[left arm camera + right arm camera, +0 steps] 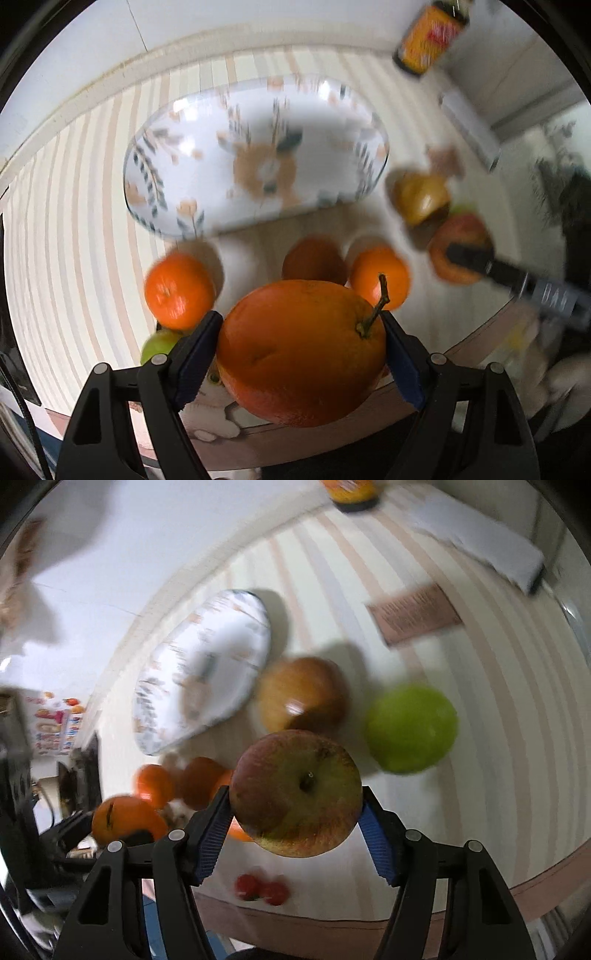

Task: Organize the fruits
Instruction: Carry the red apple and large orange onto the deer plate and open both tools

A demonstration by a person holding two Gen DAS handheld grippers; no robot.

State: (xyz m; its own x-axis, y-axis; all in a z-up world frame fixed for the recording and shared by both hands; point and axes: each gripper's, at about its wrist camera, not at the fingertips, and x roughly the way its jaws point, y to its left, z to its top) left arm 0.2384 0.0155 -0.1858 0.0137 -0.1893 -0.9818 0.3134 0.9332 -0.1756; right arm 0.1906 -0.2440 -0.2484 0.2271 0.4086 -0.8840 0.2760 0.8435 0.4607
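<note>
A round table covered by a cream, peach and grey striped cloth (pixel 480 709) is shown. Near its middle a floral white plate (pixel 255 155) is set; beside it, toward the near edge, small orange tangerines (pixel 179 291), a round green apple (pixel 412 729) and a brownish-yellow apple (pixel 303 694) are laid.

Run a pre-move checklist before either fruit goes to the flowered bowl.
1. Left gripper jaws clamp the large stemmed orange on both sides: ok.
2. Right gripper jaws clamp the red-yellow apple on both sides: ok.
3. White floral-patterned bowl empty, with room for fruit: ok.
4. Small tangerines lie between the orange and the bowl; enough height to pass over them: cannot tell.
5. Green apple and brownish apple sit apart from the held apple: ok.
6. Picture sharpness for aiming: not ok, both views are blurred.
</note>
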